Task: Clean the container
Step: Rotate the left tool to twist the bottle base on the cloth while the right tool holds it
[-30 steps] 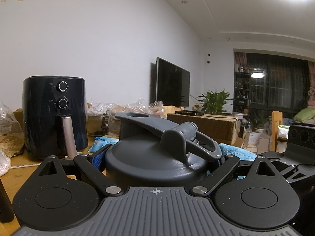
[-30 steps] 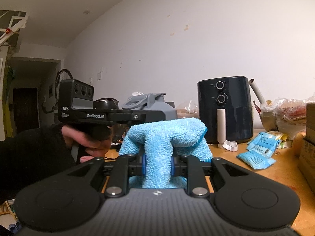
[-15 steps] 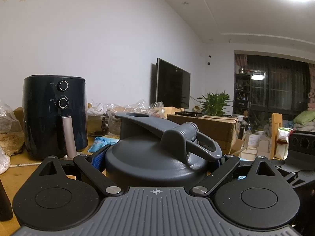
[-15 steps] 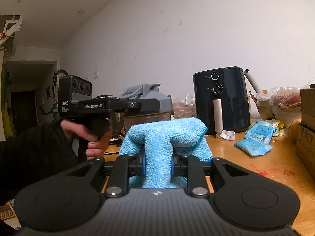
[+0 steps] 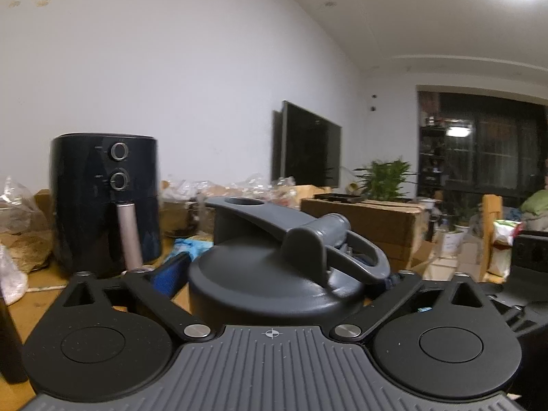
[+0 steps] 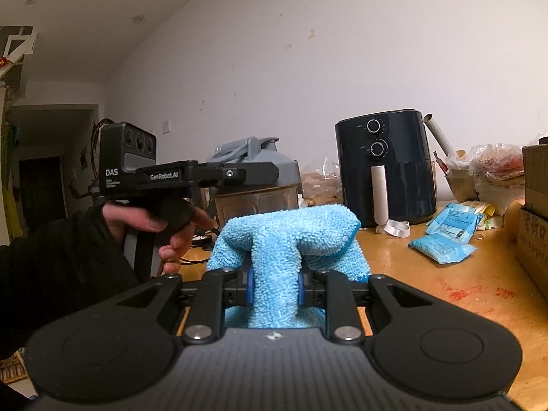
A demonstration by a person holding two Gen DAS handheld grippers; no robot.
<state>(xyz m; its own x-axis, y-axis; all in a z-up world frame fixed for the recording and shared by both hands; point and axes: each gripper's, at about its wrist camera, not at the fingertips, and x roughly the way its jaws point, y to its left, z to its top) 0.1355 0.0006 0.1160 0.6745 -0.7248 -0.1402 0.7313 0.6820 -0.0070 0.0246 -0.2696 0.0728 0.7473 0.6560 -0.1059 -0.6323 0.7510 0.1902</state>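
Two handheld grippers share one cleaning job on a cluttered wooden table (image 6: 445, 274). From the left wrist camera, the left gripper (image 5: 274, 274) has its fingers spread wide around the grey lid (image 5: 267, 281) of the container, a blue pad (image 5: 167, 274) lying against the lid's side, a grasp that appears meant to steady the vessel while it is wiped. The lid's flip handle (image 5: 342, 250) points toward a dark air fryer (image 5: 102, 202) standing behind on the table.

From the right wrist camera, the right gripper (image 6: 275, 287) has its fingers drawn narrow on a fold of light-blue microfibre cloth (image 6: 284, 236), bunched forward as a wiping face. Beyond it, the container (image 6: 257, 185), with a translucent brown body under the grey lid, stands on the table, held at lid height by the left gripper in a person's hand (image 6: 154, 219). The cloth sits near the container, apart from it; how far cleaning has gone cannot be judged.
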